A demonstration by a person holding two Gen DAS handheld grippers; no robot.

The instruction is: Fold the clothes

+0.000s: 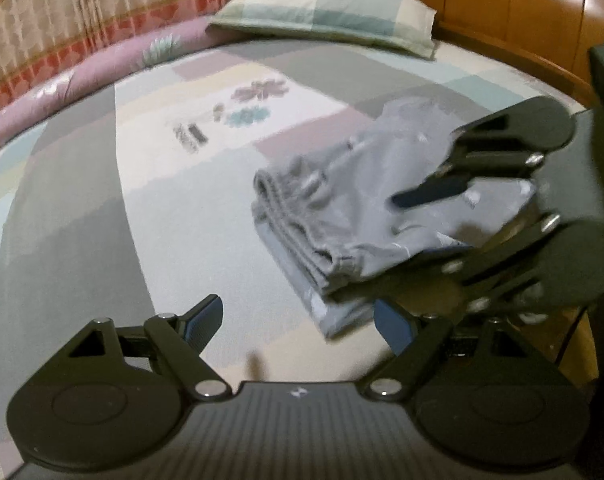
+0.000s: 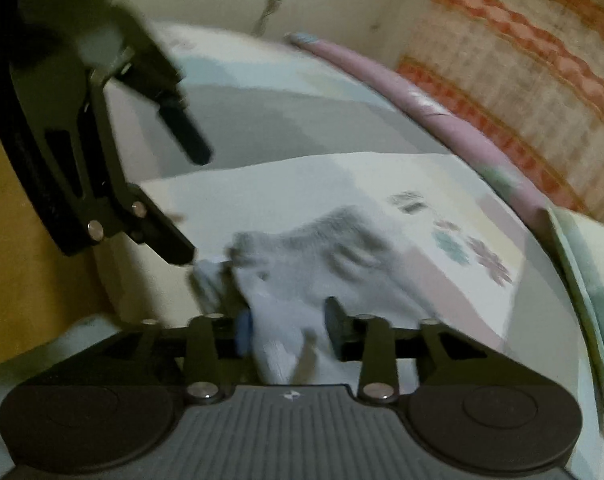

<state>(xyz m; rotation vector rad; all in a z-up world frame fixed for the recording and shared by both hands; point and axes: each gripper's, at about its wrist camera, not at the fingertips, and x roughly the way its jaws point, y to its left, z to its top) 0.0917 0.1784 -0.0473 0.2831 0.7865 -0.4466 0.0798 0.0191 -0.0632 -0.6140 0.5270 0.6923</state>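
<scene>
Grey garment (image 1: pixel 342 216), part-folded on bed (image 1: pixel 101 200): cloth lies between half-parted right gripper (image 2: pixel 287 328), left gripper (image 1: pixel 297 320) wide and empty; fold may be dragged open if snagged.

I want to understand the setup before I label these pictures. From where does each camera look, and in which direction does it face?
Left wrist view: sits on the left gripper, looks down across the bed toward the pillow and wooden headboard; its own open fingers show, with the right gripper at the right.
Right wrist view: sits on the right gripper, looks across the bed toward the curtain; its own fingers show with the grey garment between them, the left gripper at upper left.
Shared: bed, grey garment, curtain, both grippers.
</scene>
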